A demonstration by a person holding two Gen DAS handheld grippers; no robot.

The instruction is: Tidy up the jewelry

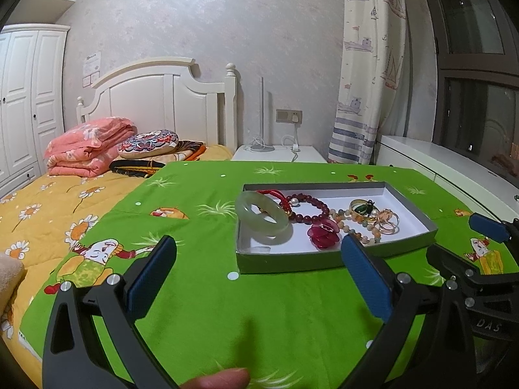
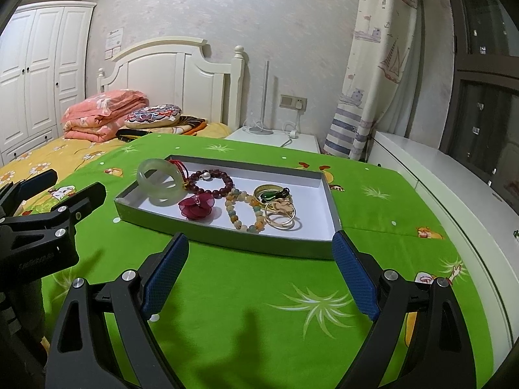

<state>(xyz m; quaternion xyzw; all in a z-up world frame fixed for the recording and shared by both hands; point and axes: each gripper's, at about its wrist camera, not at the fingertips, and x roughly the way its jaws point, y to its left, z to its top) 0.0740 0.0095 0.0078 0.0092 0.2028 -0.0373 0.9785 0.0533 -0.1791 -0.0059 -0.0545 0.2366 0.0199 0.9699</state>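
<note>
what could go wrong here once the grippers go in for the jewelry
1. The dark red bead bracelet, red cord and pale bead bracelet touch or overlap, so lifting one may drag another along.
2. The jade bangle leans on the tray rim; a nudge could tip it out.
3. The gold rings are thin and piled, and both grippers, left and right, have wide open jaws; pads may slip.

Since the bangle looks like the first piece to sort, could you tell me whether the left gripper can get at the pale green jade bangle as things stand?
Probably yes. The left gripper is open and empty, short of the tray. The jade bangle leans on the tray's near-left rim, uncovered, with only bare green cloth between.
</note>
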